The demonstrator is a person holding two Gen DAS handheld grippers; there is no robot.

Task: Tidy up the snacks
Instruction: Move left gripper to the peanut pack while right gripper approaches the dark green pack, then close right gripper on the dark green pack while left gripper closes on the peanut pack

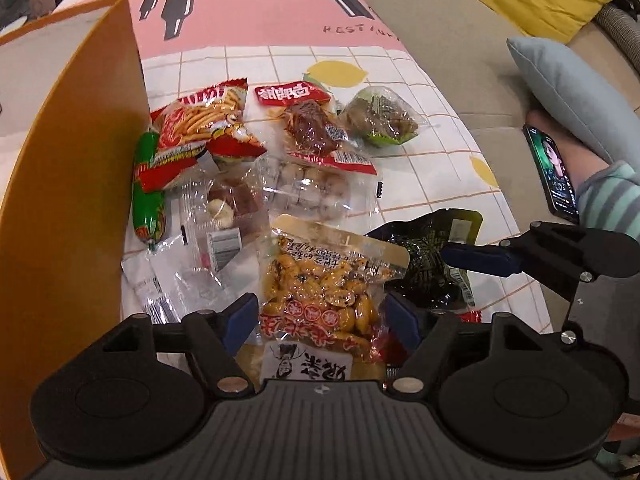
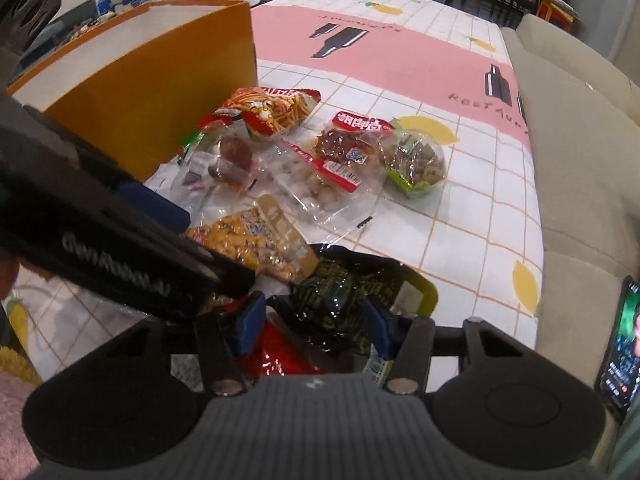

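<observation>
A: The worktop carries a tall orange box with the snack packets heaped just beside it. The left tongs stand wide and released around the yellow bean packet; the right tongs straddle the dark green packet, though I cannot tell if they pinch it.

B: Risk?

A: Those two packets overlap, so lifting one may drag the other, and slick film may slip.

B: Any writing?

A: "RESTAU…" on the cloth, "GenRobot.AI" on the left tongs' body; the packet print is too small to read.

Both tools point steeply down, left tool spread wide, right tool half-spread.
</observation>
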